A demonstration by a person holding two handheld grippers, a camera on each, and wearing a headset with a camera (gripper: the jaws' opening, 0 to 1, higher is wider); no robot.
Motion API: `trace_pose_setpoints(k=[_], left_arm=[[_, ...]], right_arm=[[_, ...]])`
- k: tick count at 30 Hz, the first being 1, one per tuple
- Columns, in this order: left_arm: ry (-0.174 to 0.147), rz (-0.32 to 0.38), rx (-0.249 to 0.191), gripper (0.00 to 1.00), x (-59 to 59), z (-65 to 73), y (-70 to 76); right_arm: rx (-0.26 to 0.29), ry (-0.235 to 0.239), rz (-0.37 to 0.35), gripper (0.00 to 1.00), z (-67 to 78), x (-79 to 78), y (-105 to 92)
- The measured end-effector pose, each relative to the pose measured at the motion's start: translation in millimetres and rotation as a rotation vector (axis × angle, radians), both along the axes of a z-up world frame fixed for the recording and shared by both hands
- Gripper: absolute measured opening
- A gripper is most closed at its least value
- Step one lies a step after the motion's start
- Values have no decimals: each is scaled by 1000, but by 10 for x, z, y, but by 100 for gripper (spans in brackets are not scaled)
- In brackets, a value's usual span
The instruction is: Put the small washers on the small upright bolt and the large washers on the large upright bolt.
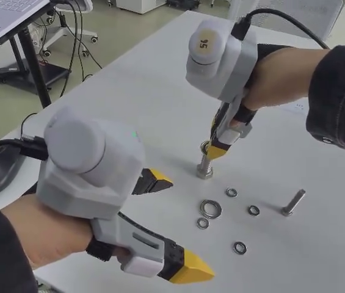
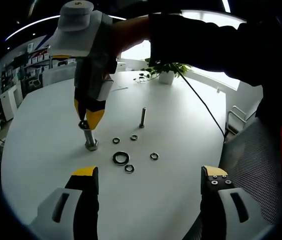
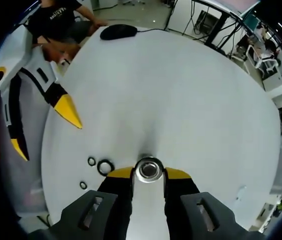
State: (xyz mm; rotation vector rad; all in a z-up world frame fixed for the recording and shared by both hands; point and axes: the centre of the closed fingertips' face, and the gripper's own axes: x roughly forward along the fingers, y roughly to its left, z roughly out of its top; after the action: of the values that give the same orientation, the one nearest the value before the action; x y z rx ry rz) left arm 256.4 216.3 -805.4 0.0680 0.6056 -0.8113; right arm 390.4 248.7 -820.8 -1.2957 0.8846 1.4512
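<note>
A large washer (image 3: 149, 169), a flat ring of bright metal, is clamped between the yellow-tipped fingers (image 3: 122, 173) of the right gripper (image 3: 149, 173), which are closed on its rim from both sides. In the head view it is held at the top of the large bolt (image 1: 204, 168), a threaded steel shaft standing on its six-sided head on the table (image 1: 160, 91). Whether the ring is already around the thread cannot be told, because the fingers cover that spot.

A second large washer (image 1: 210, 209) lies flat on the table just in front of the large bolt. Four small washers (image 1: 231, 193), thin rings with dark centres, are scattered loosely around it, and the nearest almost touches its rim. The small bolt (image 1: 293, 202), slimmer and grey, stands on its head to the right, apart from the rings.

The table is smooth, matte and white, with a rounded outline. Bare surface is seen on every side of the parts, and its edges are well away from them.

The left gripper (image 1: 178, 224) is held low, near the person and well apart from both bolts. Its fingers are spread wide, with nothing between them. In the left gripper view the top of the large bolt is hidden behind the right gripper's yellow tips.
</note>
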Motion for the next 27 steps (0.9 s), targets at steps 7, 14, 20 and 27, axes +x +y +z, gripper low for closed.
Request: trace_pose_setpoints(k=[7, 14, 20, 27], left_arm=[[-1, 1, 1, 84, -1, -1, 2], [-2, 3, 0, 84, -3, 1, 4], [-1, 1, -1, 84, -9, -1, -4], [1, 0, -1, 84, -15, -3, -9]], right_arm=[[-15, 15, -3, 24, -115, -19, 1], [-30, 21, -5, 24, -220, -30, 3], [-39, 15, 0, 24, -284, -48, -3], [-50, 15, 0, 24, -366, -56, -18]])
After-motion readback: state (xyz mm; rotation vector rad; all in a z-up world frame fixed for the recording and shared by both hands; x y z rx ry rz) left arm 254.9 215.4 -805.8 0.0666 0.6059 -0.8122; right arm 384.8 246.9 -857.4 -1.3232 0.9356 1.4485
